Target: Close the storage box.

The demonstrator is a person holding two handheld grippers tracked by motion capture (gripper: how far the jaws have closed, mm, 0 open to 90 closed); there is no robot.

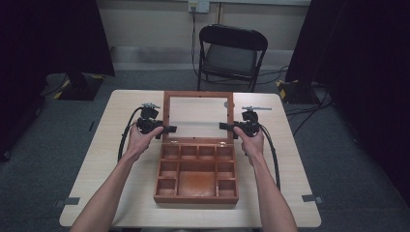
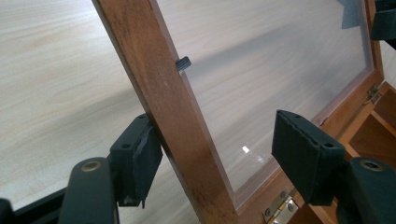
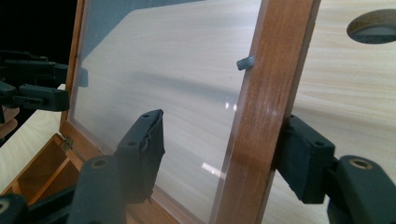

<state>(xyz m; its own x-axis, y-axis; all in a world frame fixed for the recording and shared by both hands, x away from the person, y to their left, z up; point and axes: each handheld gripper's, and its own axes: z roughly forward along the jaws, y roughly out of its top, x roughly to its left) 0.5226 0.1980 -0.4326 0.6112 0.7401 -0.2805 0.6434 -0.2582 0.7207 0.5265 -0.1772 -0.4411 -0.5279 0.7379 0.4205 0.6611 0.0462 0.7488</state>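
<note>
box: wooden compartment box (image 1: pixel 197 176) sits mid-bench (image 1: pixel 96 159), lid raised near upright on its rear hinges
lid: glass-panelled lid (image 1: pixel 198 117), wooden frame, small tab clips holding the pane (image 2: pixel 183 63)
left hand-held gripper (image 1: pixel 164 129): straddles the lid's left frame rail (image 2: pixel 177 121); outer pad touches the wood, inner pad stands clear over the glass, so not clenched, nothing grasped
right hand-held gripper (image 1: pixel 226 126): straddles the right frame rail (image 3: pixel 261 107); outer pad on the wood, inner pad off the glass, released
hinges: brass, at the lid's base (image 2: pixel 279 208)
risk 1: one-sided contact only, lid could tip forward or back if a pad slips off the rail
risk 2: clamping down puts the inner pads on the glass, may stress or pop the pane
risk 3: uneven push from the two sides would rack the frame and strain the hinges
</note>
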